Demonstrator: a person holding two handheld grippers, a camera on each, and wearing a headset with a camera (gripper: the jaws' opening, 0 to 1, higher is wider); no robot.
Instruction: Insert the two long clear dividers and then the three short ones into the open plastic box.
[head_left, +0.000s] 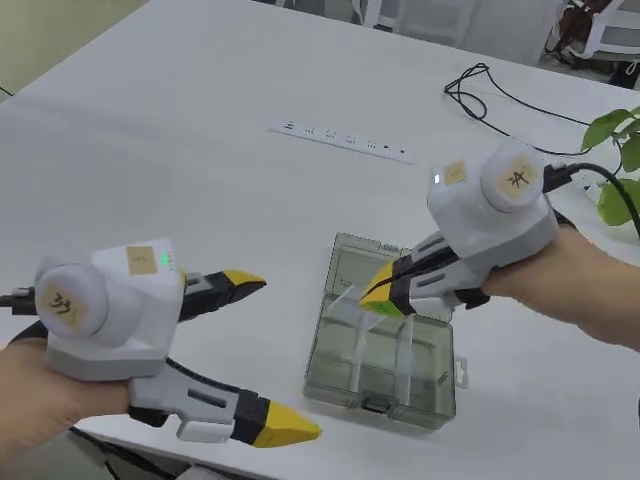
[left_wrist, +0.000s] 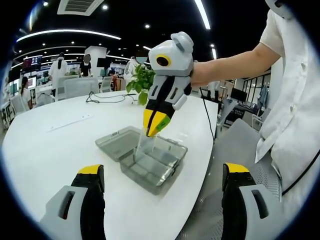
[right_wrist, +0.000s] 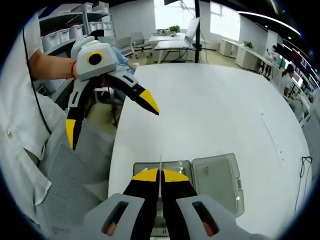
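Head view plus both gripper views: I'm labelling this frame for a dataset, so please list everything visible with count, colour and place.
table: one, white, the work surface
plastic box: one, smoky clear, open with lid laid back, near the table's front edge
fitted dividers: at least two, clear, standing in the box; exact count unclear
held divider: one, clear, above the box
power strip: one, white, mid-table
cable: one, black, far right of the table
plant: one, green, right edge
chairs: several, white, beyond the table
left gripper: white, yellow tips, open, beside the box
right gripper: same colours, shut on the held divider
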